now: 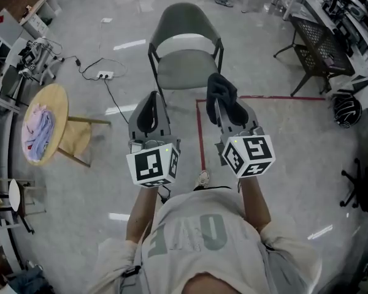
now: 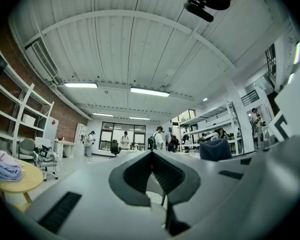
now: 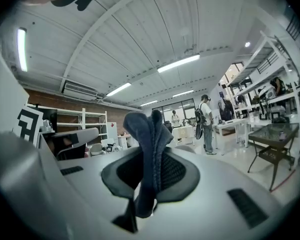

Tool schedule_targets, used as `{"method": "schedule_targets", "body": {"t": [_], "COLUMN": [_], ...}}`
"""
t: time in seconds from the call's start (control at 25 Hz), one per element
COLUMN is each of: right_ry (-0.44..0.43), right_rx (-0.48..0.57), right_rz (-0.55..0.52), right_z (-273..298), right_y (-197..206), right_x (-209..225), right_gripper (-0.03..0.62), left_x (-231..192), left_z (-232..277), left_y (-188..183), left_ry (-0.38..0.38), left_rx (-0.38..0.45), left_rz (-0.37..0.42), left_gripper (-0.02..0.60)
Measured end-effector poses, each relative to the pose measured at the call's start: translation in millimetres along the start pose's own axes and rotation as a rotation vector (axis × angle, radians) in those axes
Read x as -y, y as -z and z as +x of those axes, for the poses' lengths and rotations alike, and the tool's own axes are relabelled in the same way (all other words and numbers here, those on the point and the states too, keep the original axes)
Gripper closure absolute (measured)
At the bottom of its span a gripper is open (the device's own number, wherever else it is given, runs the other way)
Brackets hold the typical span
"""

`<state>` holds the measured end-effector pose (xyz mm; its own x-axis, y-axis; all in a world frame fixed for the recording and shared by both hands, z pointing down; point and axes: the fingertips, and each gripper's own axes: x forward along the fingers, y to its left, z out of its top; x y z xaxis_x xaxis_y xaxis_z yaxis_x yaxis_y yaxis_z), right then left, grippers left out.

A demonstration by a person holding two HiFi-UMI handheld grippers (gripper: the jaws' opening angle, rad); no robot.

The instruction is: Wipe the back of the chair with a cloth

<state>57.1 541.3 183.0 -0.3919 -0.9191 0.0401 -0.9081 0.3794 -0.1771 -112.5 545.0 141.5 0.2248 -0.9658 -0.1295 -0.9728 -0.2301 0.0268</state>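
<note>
The jaws of my left gripper are pressed together with nothing between them. The jaws of my right gripper are clamped on a dark blue cloth. A bunched fold of it stands up above the jaw tips and a shorter tail hangs below them.

In the head view both pairs of jaws point forward side by side, the left pair level with the right and a little apart from it. The grey chair stands on the floor ahead of both jaw tips, facing me. Its seat is nearest the jaws and its curved back rises on the far side of the seat. The cloth shows against the seat's front right corner; I cannot tell whether it touches.

Well off to the left of my left jaws stands a round wooden surface with a pale pink bundle lying on it. A red tape line runs along the floor between and beneath the two pairs of jaws.
</note>
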Motion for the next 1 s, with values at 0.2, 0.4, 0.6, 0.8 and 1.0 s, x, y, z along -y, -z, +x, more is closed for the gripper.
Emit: {"method": "schedule_targets", "body": {"t": [0.2,0.4,0.6,0.8,1.0], "right_ry": [0.005,0.029,0.049,0.027,0.001], "right_rx": [0.012,-0.027,-0.041,-0.034,-0.020], "right_rz": [0.043,0.027,0.047,0.053,0.025], "right_z": [1,-3,2,32,67], "right_y": [1,7,13,19,30], "right_x": [24,50,75,83,94], "right_gripper": [0.537,0.537,0.537,0.537,0.537], "left_x": [-1,11,25,23,18], "left_z": [20,38,58,83,117], "left_y": [5,12,12,19,42], "left_ry": [-0.012,0.003,0.020,0.021,0.032], "left_rx": [0.002,-0.008,0.008,0.040,0.071], "left_rz": [0.030,0.041,0.057,0.062,0.053], "left_gripper": [0.566,0.566,0.566,0.566,0.565]}}
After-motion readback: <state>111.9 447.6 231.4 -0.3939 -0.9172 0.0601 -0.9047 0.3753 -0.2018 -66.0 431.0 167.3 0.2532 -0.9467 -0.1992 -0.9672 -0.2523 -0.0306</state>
